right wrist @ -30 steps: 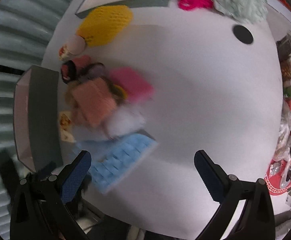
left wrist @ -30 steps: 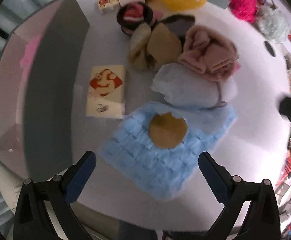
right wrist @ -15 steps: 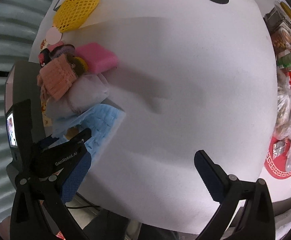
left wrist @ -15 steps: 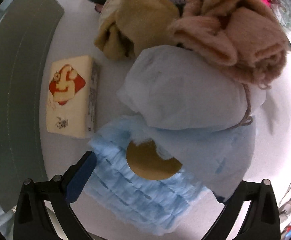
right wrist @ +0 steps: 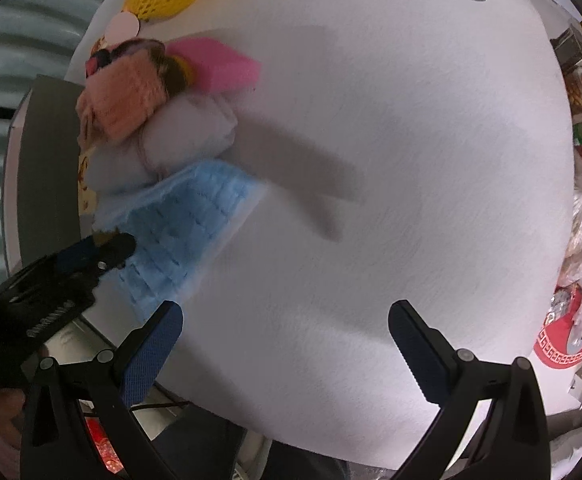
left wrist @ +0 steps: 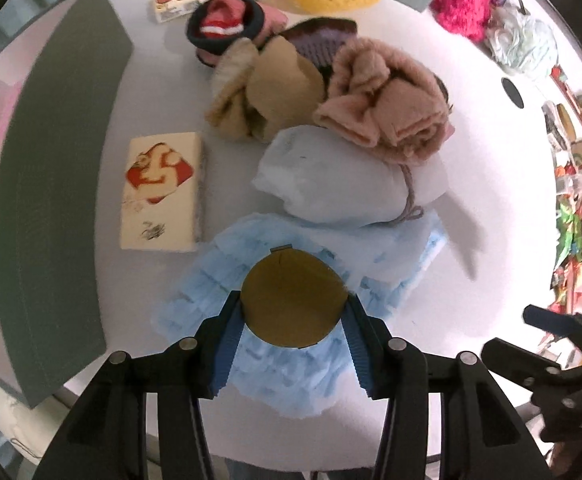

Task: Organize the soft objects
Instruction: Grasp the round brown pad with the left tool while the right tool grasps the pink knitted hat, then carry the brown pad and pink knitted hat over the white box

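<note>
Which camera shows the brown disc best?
The left wrist view: the brown disc sits whole between the left gripper's fingers, over the blue cloth. The right wrist view shows only a sliver of it behind that gripper.

A matt white table (left wrist: 471, 184) carries a fluffy, quilted blue cloth (left wrist: 311, 372), a smooth matt brown disc (left wrist: 293, 300), a fuzzy pink knit (left wrist: 387, 108) at twelve o'clock and a glossy printed packet (left wrist: 161, 196) at ten
</note>
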A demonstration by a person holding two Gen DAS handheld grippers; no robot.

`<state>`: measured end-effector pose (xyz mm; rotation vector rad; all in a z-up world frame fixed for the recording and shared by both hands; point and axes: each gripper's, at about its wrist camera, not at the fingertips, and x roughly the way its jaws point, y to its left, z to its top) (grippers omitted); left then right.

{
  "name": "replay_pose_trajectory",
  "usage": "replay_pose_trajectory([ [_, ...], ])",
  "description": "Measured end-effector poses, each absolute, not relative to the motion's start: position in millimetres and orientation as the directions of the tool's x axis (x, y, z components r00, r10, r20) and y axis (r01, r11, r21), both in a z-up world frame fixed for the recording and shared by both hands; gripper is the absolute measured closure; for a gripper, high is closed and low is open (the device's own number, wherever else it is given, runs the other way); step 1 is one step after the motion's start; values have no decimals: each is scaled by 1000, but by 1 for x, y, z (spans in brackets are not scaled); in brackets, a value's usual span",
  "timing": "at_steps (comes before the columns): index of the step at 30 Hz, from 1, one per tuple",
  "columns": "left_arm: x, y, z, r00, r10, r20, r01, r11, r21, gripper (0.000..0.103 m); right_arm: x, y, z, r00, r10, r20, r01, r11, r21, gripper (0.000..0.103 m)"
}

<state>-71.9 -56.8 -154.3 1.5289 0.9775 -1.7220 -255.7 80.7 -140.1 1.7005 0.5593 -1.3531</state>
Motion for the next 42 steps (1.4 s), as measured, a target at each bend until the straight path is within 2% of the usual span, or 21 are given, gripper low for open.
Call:
replay_pose_trajectory([
  [5,-56,-56,-133,-140,-9,-990,842,-528,-114,53,-253,63,-126,309,-220,-925,784,-491,379,0],
  [12,-42,-61,-105,-168,-57,-984,871,-476,-121,53,-249,-18,-92,292,-342,-893,827,-379,415,0],
  [15,-35,-63,-96,-174,-74,-982,884,-452,-122,53,-234,-54,-94,274,-319,-907,869,-323,376,0],
  [17,-35,-65,-94,-174,-75,-982,890,-438,-124,53,-231,-66,-99,245,-288,-926,890,-311,333,11],
  [18,-39,-66,-95,-172,-77,-982,892,-434,-122,53,-229,-71,-103,235,-263,-936,898,-310,312,40],
  [19,-38,-67,-93,-170,-81,-982,894,-433,-119,53,-228,-74,-108,229,-229,-946,902,-314,295,47],
  [21,-45,-68,-93,-166,-87,-982,894,-434,-113,53,-230,-70,-107,257,-233,-938,889,-325,324,53],
  [29,-59,-56,-63,-174,-134,-976,865,-494,-87,53,-245,-17,-52,224,-298,-928,905,-289,312,54],
  [42,-65,-38,-9,-193,-208,-959,830,-556,-46,53,-235,55,17,39,-351,-935,966,-227,125,54],
])
